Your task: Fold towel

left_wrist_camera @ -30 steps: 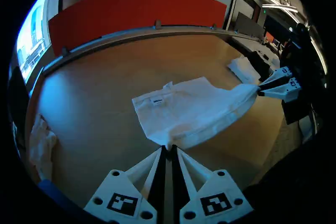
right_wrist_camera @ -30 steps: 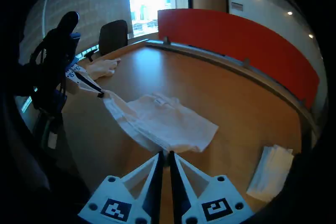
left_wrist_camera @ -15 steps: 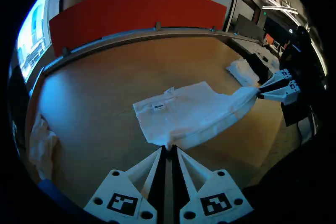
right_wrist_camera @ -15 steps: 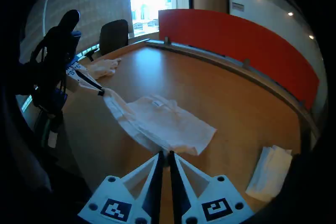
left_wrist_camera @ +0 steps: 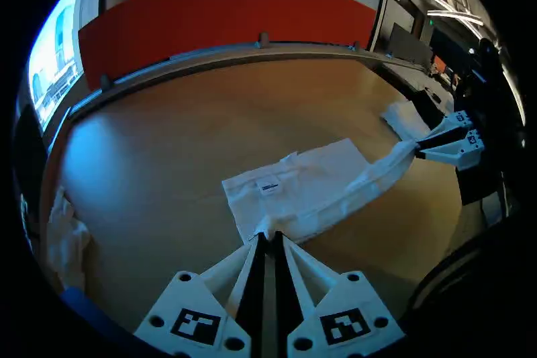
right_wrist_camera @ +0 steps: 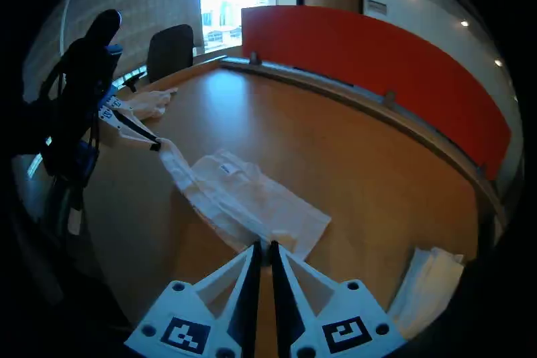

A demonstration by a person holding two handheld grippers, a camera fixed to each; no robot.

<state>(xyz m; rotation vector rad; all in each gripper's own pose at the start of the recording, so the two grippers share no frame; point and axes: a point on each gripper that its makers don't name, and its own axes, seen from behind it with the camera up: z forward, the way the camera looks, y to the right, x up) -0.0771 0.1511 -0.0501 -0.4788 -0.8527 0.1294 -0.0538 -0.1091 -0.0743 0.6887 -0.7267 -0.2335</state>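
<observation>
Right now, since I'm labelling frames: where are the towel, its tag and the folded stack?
towel (left_wrist_camera: 315, 176), left gripper view, flat middle panel.
tag (left_wrist_camera: 269, 185), left gripper view, its centre.
stack (right_wrist_camera: 429, 284), right gripper view, top face.

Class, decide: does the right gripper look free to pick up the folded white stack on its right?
Probably not yet. The right gripper is shut on the towel, which stretches to the left gripper. Only bare table lies before the folded white stack, so letting go first should suffice.

towel (left_wrist_camera: 315, 180) corner: hidden between left claw (left_wrist_camera: 268, 236) fingers | tag (left_wrist_camera: 269, 185): print too small | folded stack (right_wrist_camera: 429, 284): cut by edge
</observation>
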